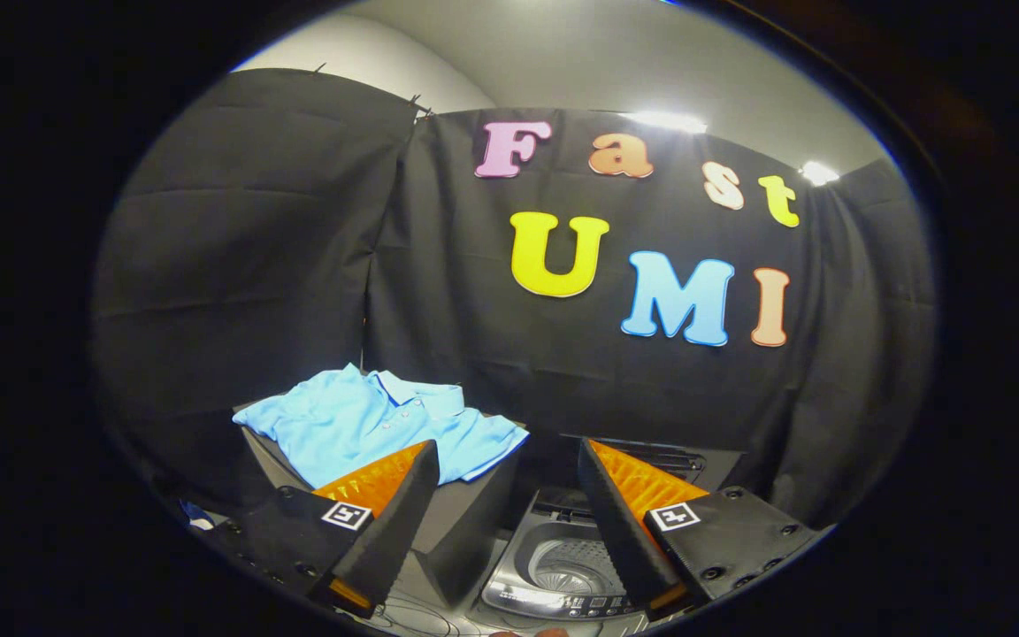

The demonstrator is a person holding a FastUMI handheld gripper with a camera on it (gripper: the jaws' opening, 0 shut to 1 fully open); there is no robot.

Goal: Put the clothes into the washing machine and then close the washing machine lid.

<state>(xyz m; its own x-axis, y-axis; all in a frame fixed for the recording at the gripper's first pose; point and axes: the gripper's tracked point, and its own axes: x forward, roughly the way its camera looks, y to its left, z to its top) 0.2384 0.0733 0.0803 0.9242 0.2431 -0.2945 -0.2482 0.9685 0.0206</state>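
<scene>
A light blue polo shirt (381, 425) lies spread over the top of a dark box-like stand (465, 522), beyond my left finger. To the right of the stand sits a small grey top-loading washing machine (563, 566) with its lid (660, 456) raised at the back, so the metal drum shows between and below my fingers. My gripper (505, 460) is open and holds nothing. It hangs above the machine, and the left fingertip (421, 456) overlaps the shirt's near edge in the view.
Black cloth walls close the booth behind and to both sides. The stand with the shirt rises higher than the washing machine. Cables lie on the floor in front of the machine. Two ceiling lights shine above the back wall.
</scene>
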